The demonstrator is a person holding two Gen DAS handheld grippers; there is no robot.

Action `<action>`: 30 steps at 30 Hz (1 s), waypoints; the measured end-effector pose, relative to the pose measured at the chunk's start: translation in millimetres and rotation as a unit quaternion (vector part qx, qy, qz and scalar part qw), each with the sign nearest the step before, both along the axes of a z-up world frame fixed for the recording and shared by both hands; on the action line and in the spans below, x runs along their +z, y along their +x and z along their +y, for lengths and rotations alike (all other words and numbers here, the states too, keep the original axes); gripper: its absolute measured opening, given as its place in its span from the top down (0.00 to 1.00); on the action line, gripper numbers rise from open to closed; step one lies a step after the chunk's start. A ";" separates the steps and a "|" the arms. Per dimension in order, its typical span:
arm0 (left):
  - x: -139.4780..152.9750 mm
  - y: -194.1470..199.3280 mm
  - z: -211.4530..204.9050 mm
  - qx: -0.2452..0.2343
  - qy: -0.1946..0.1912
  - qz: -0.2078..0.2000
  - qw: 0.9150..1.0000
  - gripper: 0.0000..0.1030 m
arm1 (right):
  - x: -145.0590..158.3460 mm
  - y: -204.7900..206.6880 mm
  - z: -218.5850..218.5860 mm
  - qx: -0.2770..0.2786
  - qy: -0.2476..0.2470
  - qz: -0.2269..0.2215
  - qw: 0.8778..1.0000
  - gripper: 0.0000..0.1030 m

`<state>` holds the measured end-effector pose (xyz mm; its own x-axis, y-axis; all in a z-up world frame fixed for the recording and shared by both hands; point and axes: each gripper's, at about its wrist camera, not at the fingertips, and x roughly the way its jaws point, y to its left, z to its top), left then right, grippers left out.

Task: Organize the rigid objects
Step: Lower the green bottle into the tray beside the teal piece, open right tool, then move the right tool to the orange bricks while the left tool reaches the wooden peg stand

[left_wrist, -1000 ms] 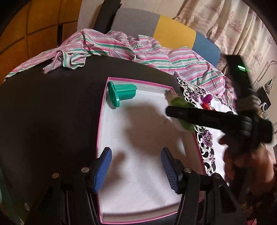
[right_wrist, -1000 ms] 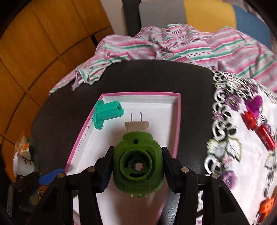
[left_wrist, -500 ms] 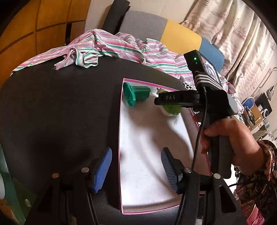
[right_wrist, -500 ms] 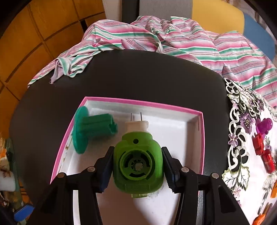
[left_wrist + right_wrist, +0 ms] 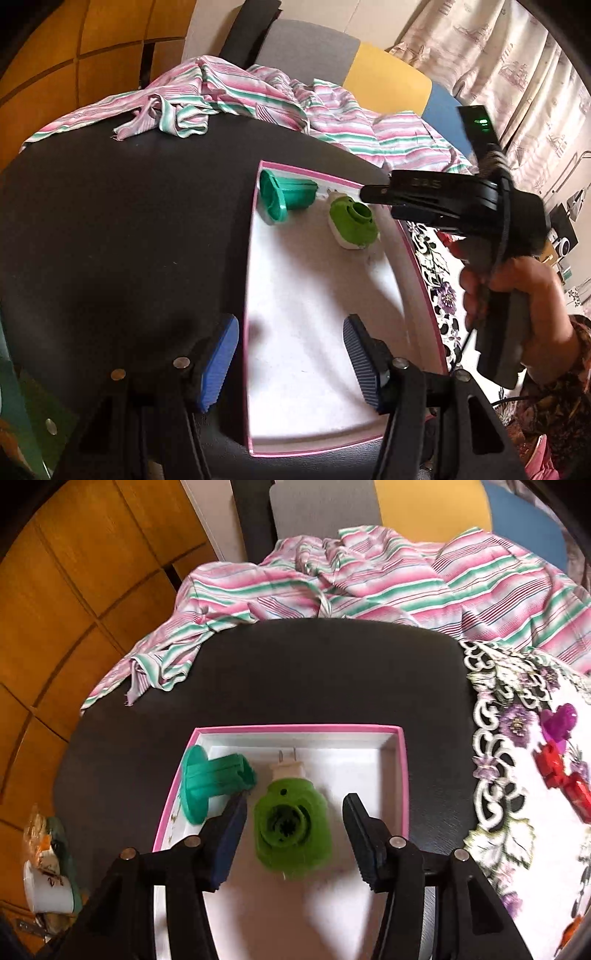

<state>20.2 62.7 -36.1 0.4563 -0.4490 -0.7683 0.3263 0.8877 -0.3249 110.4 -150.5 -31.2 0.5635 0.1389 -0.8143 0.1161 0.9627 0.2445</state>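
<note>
Landmark: pink-rimmed white tray (image 5: 403,775) on the black bench (image 5: 314,672).

Green plug-in device (image 5: 291,829), with cream plug end and two prongs pointing at the tray's far wall, lies flat on the tray floor in its far half. Teal flanged cylinder (image 5: 214,781) lies on its side in the tray's far-left corner, just beside the green device; whether they touch cannot be told.

Right hand-held gripper (image 5: 295,830): jaws spread wide, straddling the green device with visible gaps on both sides, holding nothing. In the left wrist view this right hand-held gripper (image 5: 373,192) sits above the tray's far-right edge, and the green device (image 5: 352,227) rests free on the tray floor below it.

Left hand-held gripper (image 5: 290,356): jaws wide apart, empty, over the tray's near-left rim (image 5: 246,295), one blue pad (image 5: 218,360) over the bench, the other over the tray floor.

Striped pink-green cloth (image 5: 369,583) lies beyond the tray at the bench's far edge. Floral lace cloth (image 5: 517,775) lies right of the tray, carrying red and purple small plastic pieces (image 5: 557,749).
</note>
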 end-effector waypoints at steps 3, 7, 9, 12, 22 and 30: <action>-0.2 -3.7 -7.2 -0.008 -0.002 0.003 1.000 0.42 | 6.6 -15.4 -2.9 0.006 -0.006 -0.007 1.000 0.45; 2.1 -9.3 -15.1 -0.020 -0.002 0.000 1.000 0.42 | 13.4 -40.2 -11.2 0.000 -0.008 -0.011 1.000 0.45; 3.6 -11.4 -19.0 -0.026 -0.001 -0.004 1.000 0.42 | 16.1 -51.7 -14.0 -0.006 -0.016 -0.011 1.000 0.45; 4.4 -15.4 -24.9 -0.035 -0.005 -0.005 0.999 0.42 | 19.4 -69.1 -20.2 -0.021 -0.030 -0.011 0.999 0.45; 8.0 -35.0 -59.1 -0.087 -0.008 -0.014 0.996 0.42 | 20.8 -132.5 -72.7 -0.102 -0.019 0.025 0.994 0.45; 14.5 -59.7 -94.9 -0.148 -0.002 -0.028 0.989 0.42 | 34.8 -209.2 -148.5 -0.205 0.014 0.044 0.978 0.31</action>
<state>-39.6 -32.1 -21.6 0.3458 -0.5724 -0.7435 0.5898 0.7489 -0.3023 -98.9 -299.0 3.7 0.5047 -0.0618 -0.8611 0.5130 0.8237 0.2416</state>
